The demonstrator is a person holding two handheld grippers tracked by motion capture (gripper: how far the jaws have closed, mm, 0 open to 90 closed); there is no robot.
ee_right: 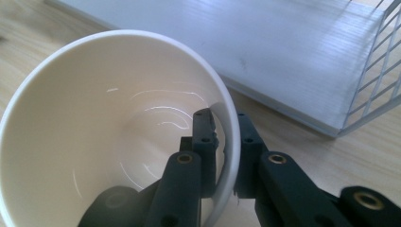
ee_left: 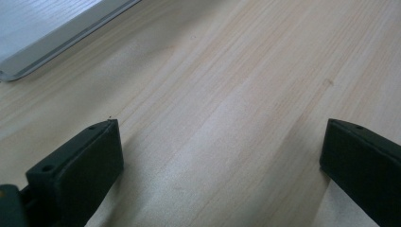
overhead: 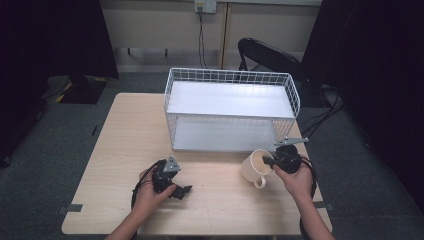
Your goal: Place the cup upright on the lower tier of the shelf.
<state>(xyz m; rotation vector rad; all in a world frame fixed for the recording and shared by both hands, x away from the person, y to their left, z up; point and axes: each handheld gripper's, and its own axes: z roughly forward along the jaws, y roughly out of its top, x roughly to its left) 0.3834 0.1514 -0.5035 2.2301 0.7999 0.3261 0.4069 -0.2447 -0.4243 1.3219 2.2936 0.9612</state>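
A cream mug (overhead: 255,167) is tipped on the wooden table (overhead: 125,140), its handle toward the front edge. My right gripper (overhead: 269,161) is shut on the mug's rim. In the right gripper view one jaw sits inside the mug (ee_right: 94,132) and the other outside, with the wall pinched at the right gripper (ee_right: 226,120). My left gripper (overhead: 181,191) rests low over the table near the front, open. In the left gripper view its jaws stand wide apart around the left gripper (ee_left: 220,130), with bare wood between them.
A white wire rack (overhead: 231,107) with two shelves stands at the back middle of the table, its open front facing me. Its lower shelf (ee_right: 265,52) lies just behind the mug. A dark chair (overhead: 272,57) stands behind the table.
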